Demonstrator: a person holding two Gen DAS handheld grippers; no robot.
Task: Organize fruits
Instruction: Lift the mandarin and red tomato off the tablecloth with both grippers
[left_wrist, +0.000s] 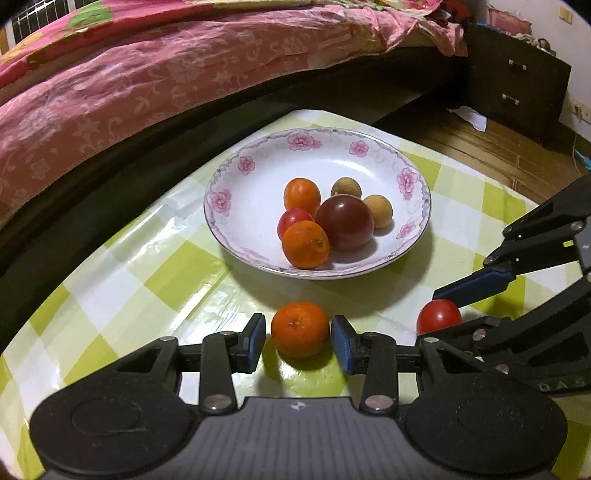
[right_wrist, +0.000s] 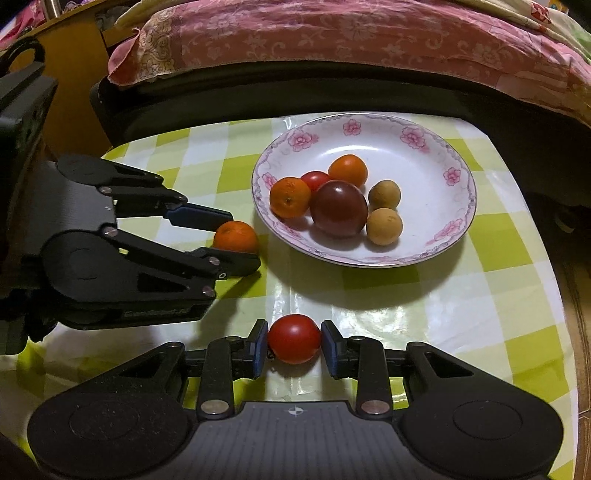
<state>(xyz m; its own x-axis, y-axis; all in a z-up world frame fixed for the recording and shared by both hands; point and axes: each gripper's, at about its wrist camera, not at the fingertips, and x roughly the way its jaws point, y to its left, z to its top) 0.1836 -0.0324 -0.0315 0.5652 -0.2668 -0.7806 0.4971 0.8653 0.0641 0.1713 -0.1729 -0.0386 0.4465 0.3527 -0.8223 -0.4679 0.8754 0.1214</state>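
A small orange (left_wrist: 300, 328) rests on the checked tablecloth between the blue pads of my left gripper (left_wrist: 298, 332), which is open with a thin gap on its left side. The right wrist view shows that left gripper (right_wrist: 240, 240) straddling the orange (right_wrist: 236, 236). My right gripper (right_wrist: 294, 341) is shut on a red tomato (right_wrist: 294, 338) that sits on the cloth; it appears in the left wrist view too (left_wrist: 434, 315). The flowered plate (left_wrist: 229, 177) holds two oranges, a small tomato, a big dark red fruit (left_wrist: 345, 221) and two brown longans.
The green-and-white checked table (right_wrist: 498, 314) ends just behind the plate. A bed with a pink cover (left_wrist: 129, 85) runs along the far side. A dark nightstand (left_wrist: 517, 85) stands at the far right on a wooden floor.
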